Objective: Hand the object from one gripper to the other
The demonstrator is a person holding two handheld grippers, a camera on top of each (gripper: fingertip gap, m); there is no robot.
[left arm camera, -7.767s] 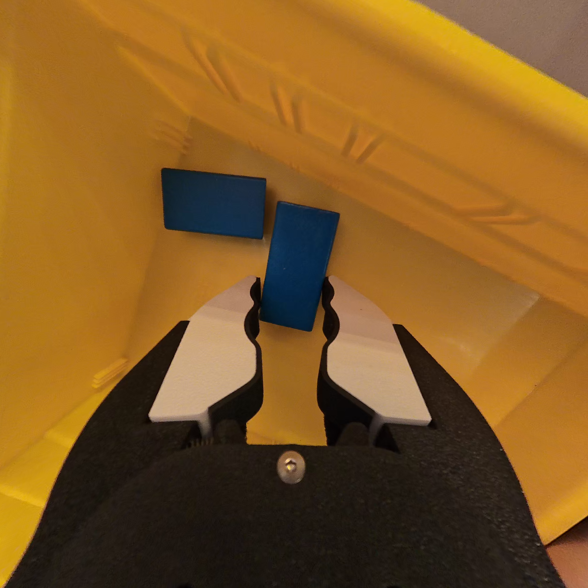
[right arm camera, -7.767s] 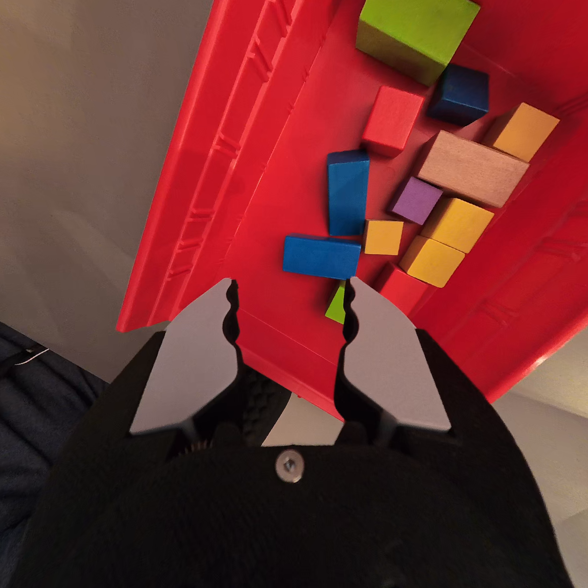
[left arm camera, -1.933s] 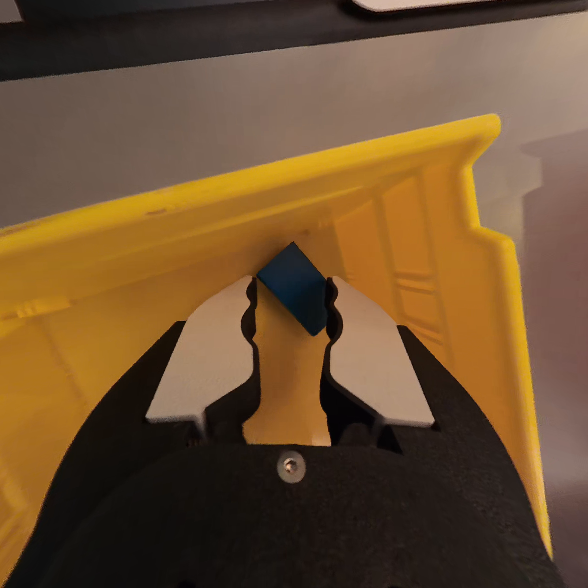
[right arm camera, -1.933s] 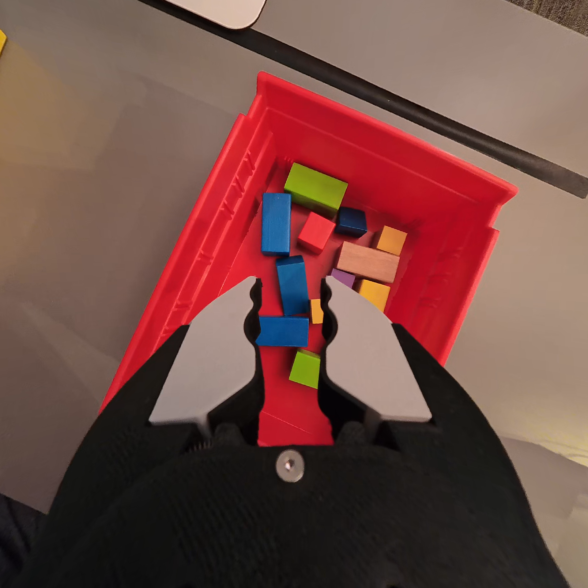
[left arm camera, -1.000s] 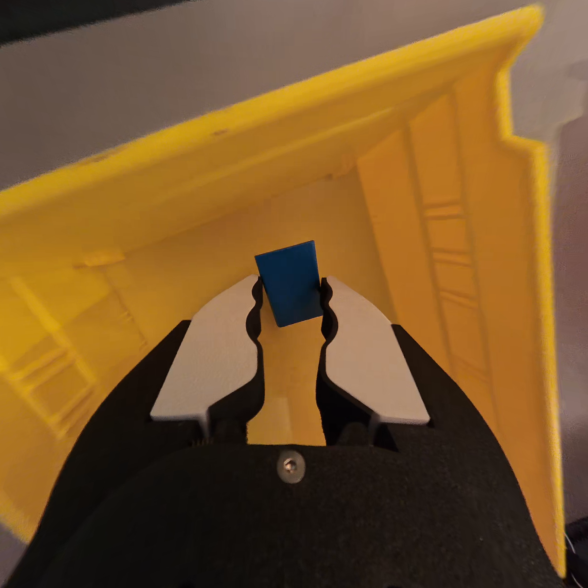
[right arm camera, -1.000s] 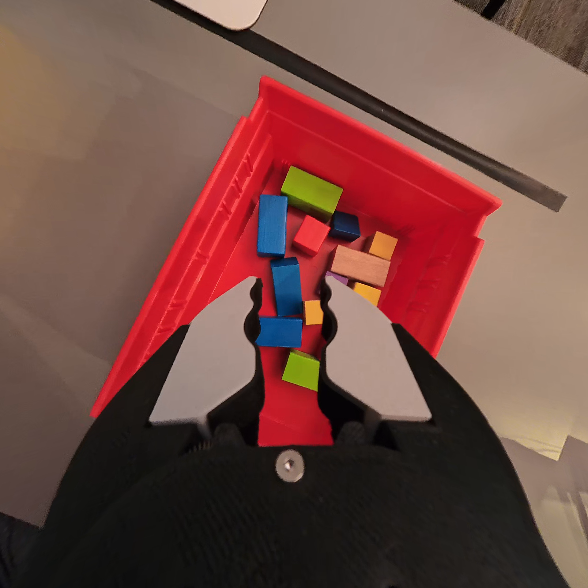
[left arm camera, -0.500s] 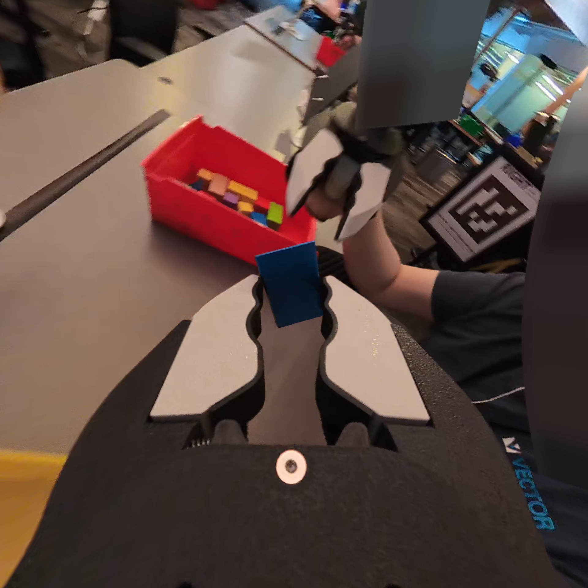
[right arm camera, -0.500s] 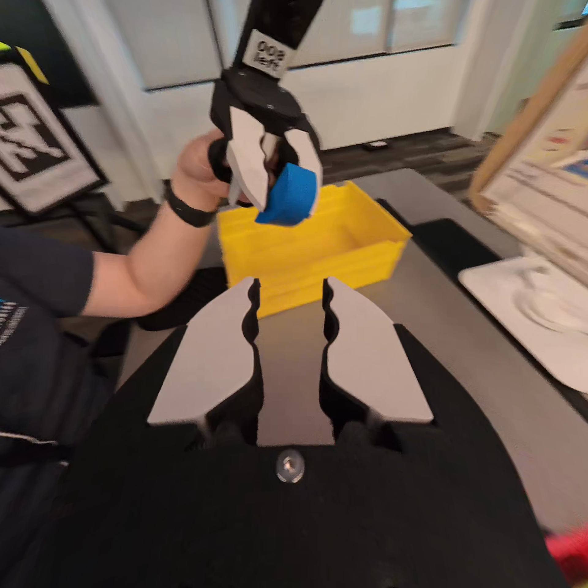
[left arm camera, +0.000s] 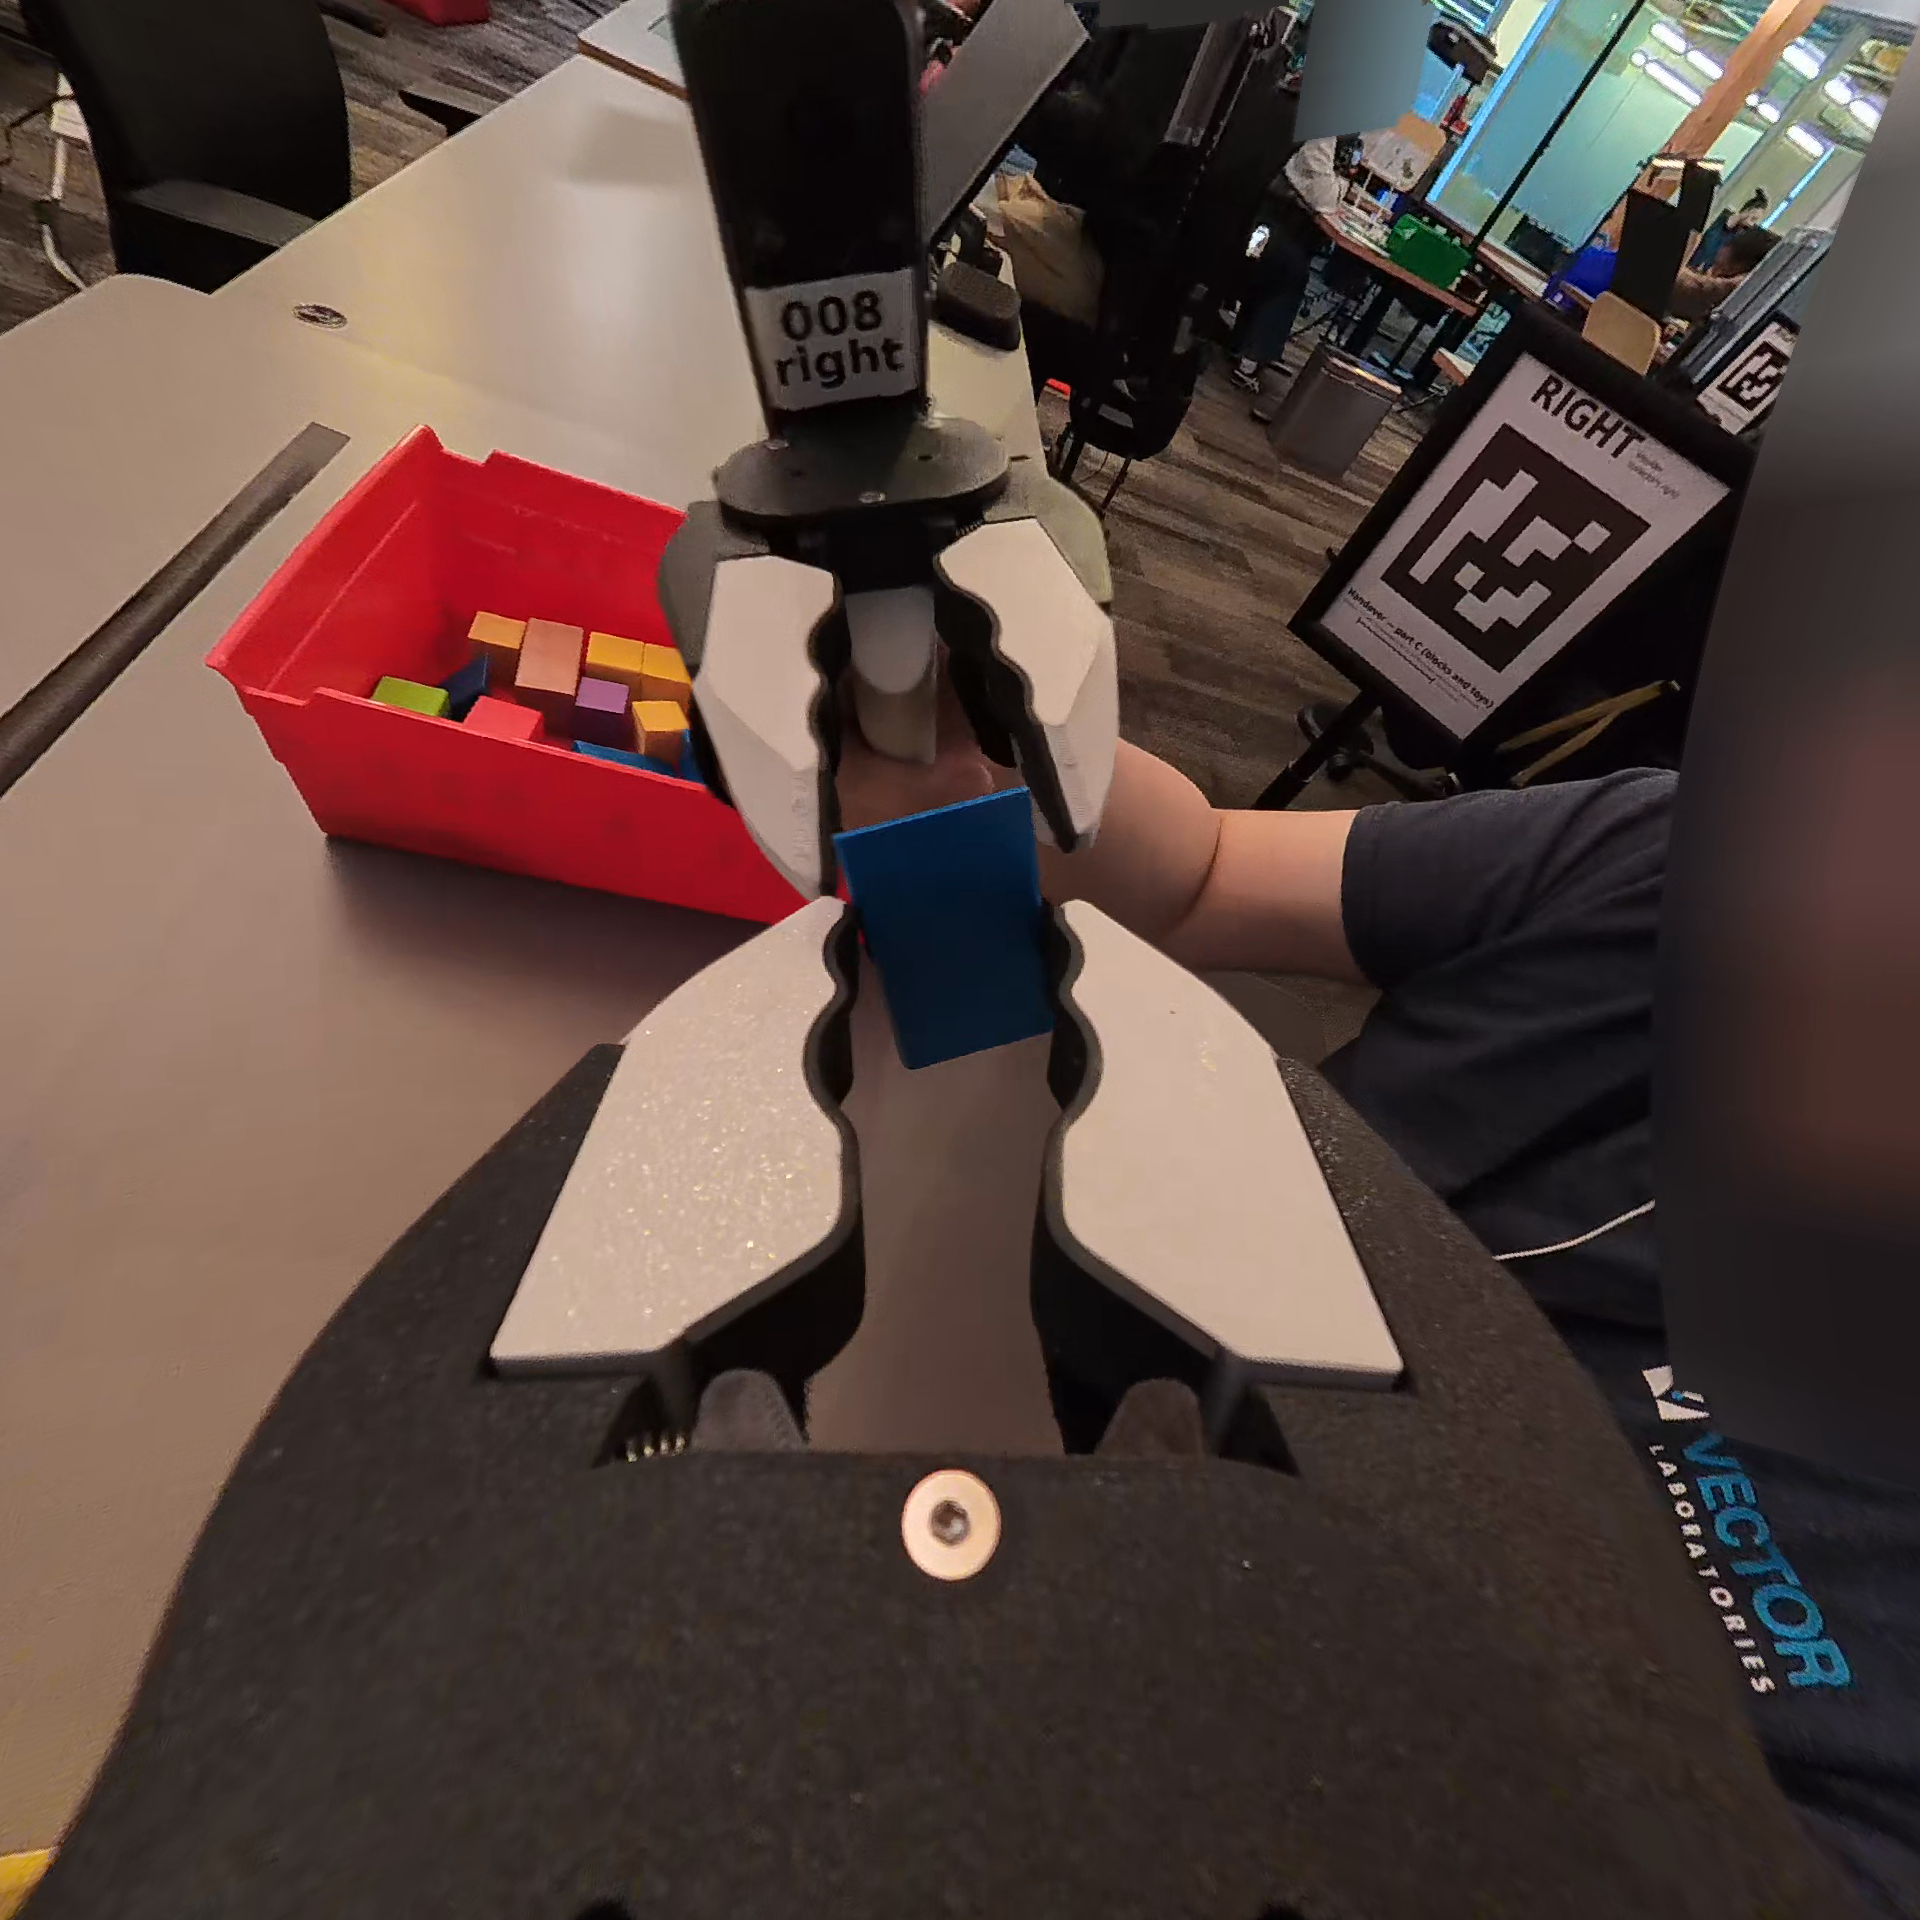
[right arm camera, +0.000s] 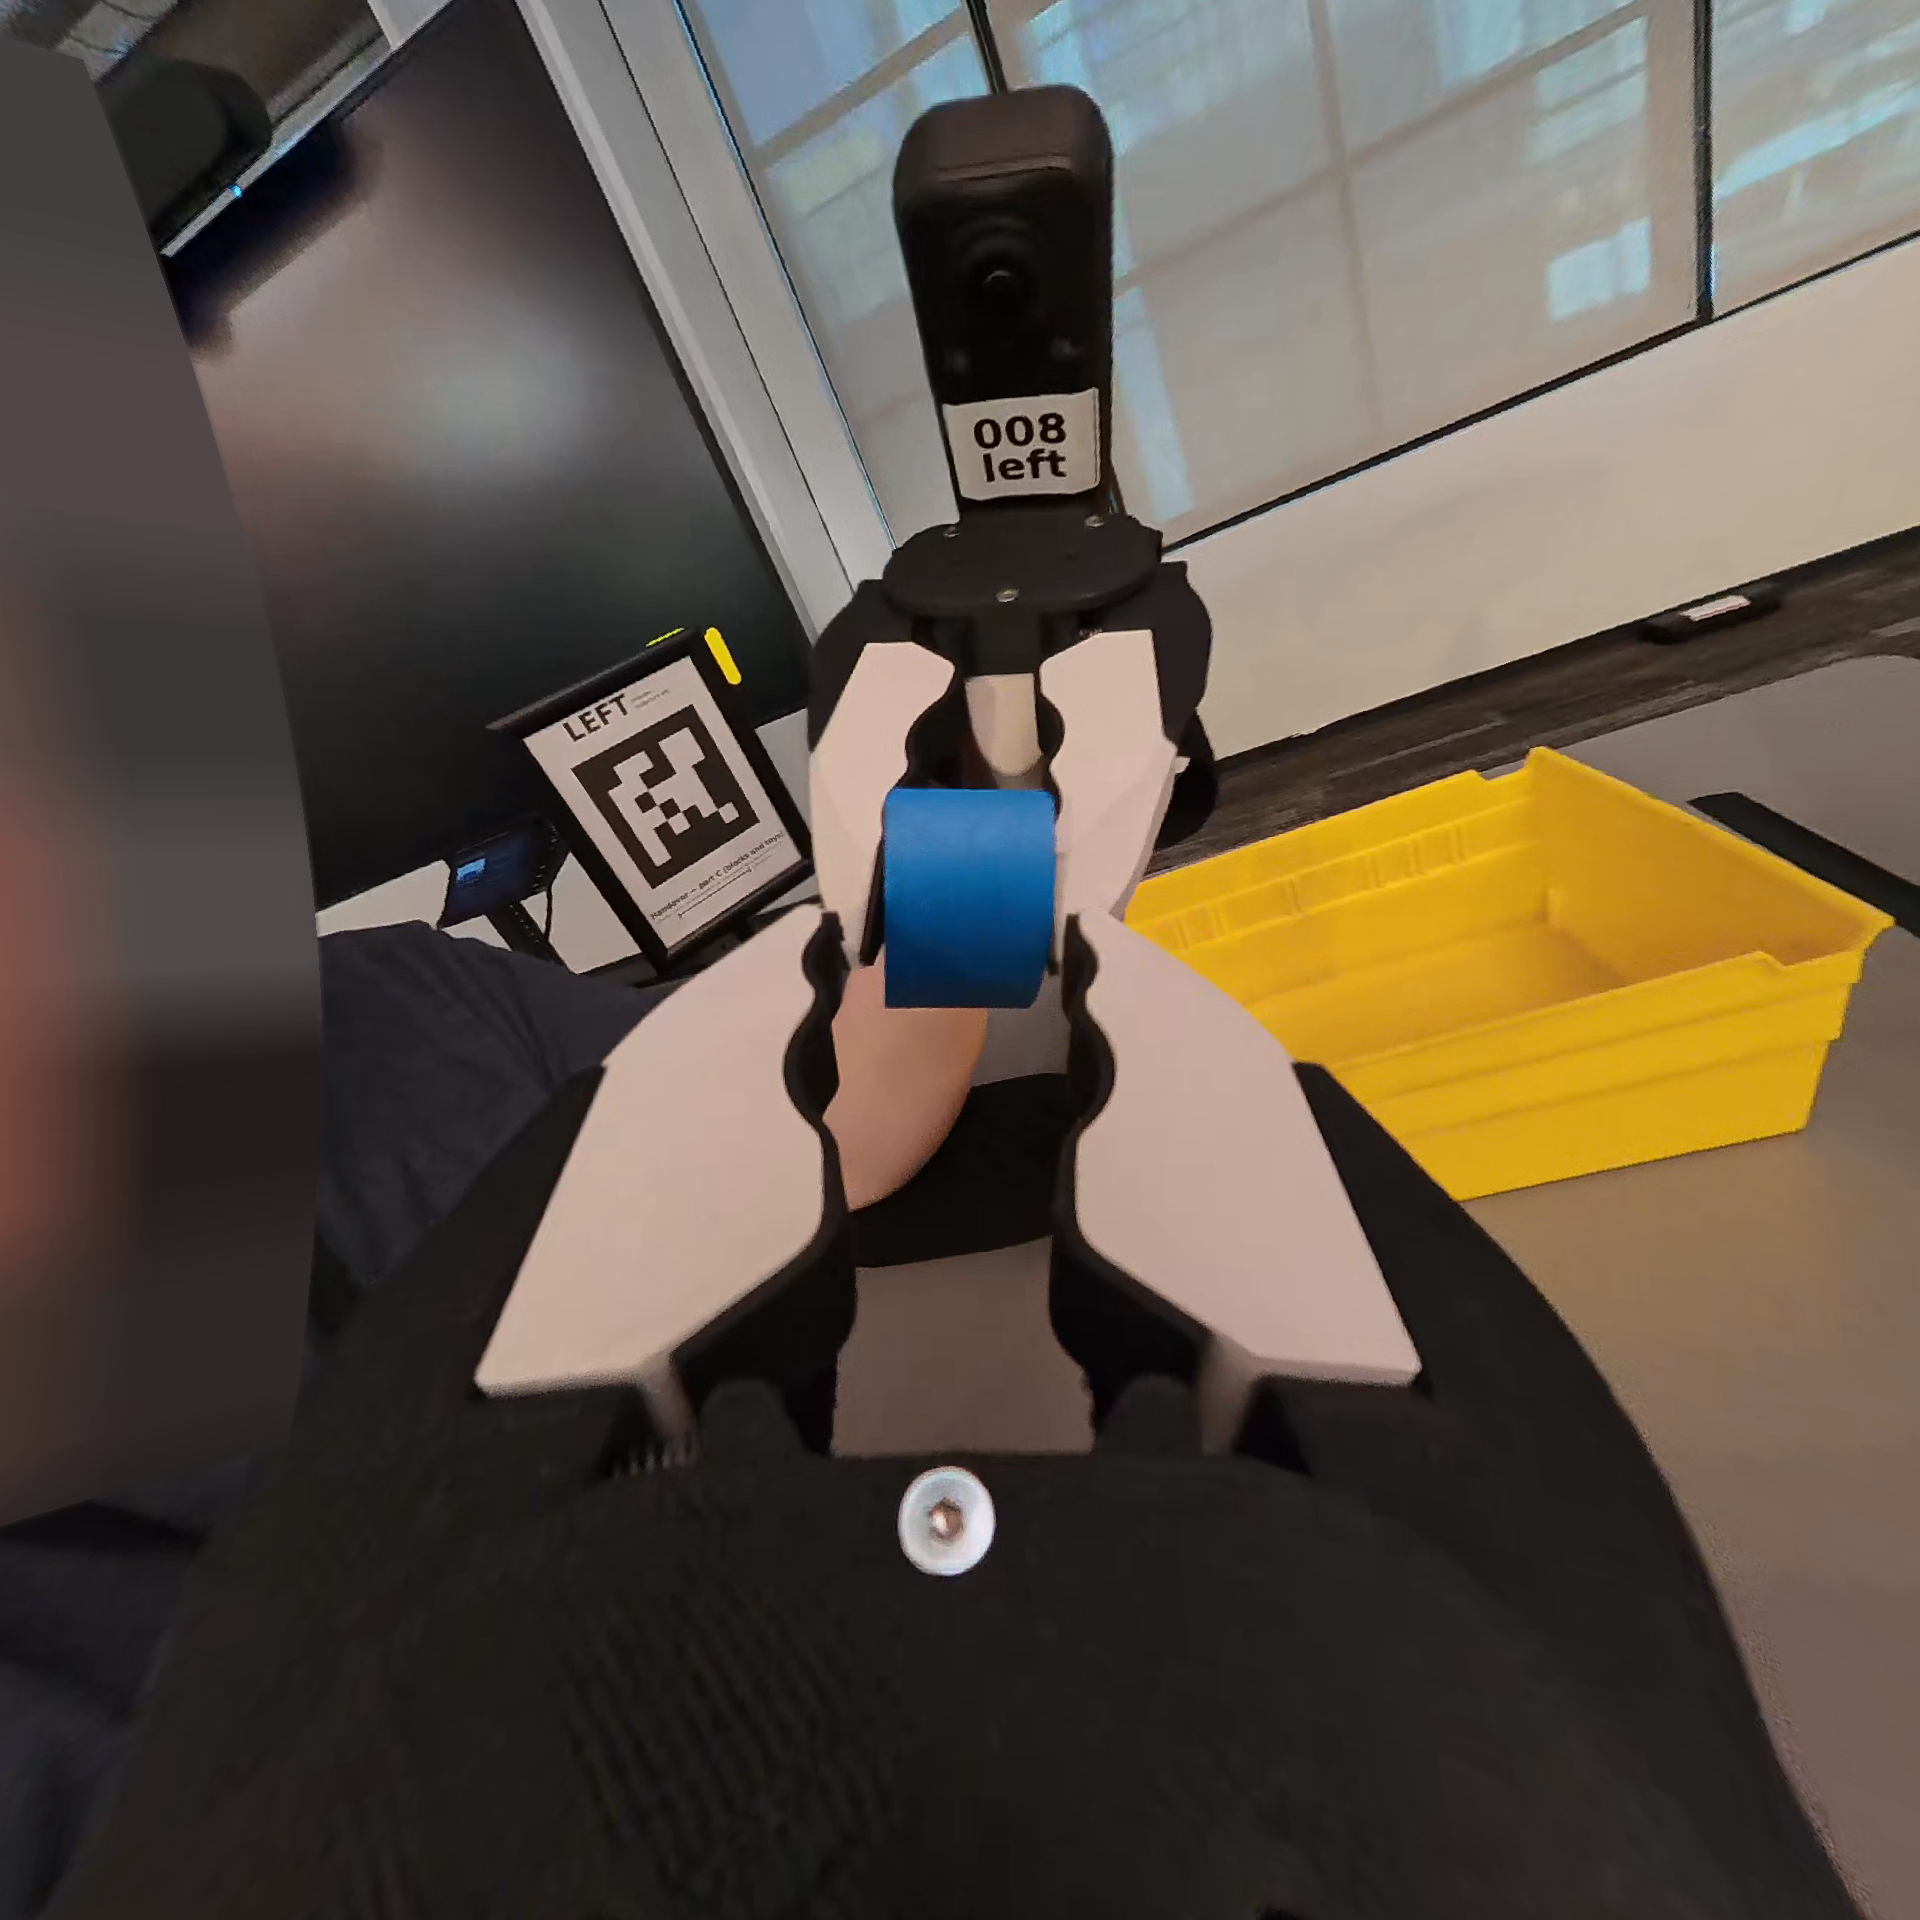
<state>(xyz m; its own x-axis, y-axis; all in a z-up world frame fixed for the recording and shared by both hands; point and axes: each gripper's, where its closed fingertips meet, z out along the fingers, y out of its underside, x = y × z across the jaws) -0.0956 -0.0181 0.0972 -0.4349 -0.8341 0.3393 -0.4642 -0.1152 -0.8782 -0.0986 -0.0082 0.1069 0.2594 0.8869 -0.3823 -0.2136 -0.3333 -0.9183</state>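
The grey counter (left arm camera: pixel 187 987) carries two bins well apart: a red bin (left arm camera: pixel 499 790) holding loose coloured blocks (left arm camera: pixel 582 686) on the right-hand side, and a yellow bin (right arm camera: pixel 1558 997) on the left whose visible floor is bare. Between them, raised above the counter, the two tools meet nose to nose, which suits a mid-air handover judged to be at its transfer step.

The left tool (left arm camera: pixel 948 925) is clamped on the blue block (left arm camera: pixel 951 925), gripping its near half so the far half sticks out free for the other side to take. The right tool (right arm camera: pixel 951 940) points straight back at it, level and aligned, its fingers standing apart on either side of that free end; whether they touch the block yet cannot be told, but they have not pinched it. A bare forearm (left arm camera: pixel 1174 873) reaches in behind the right tool from the person's dark sleeve (left arm camera: pixel 1496 935), steadying it.
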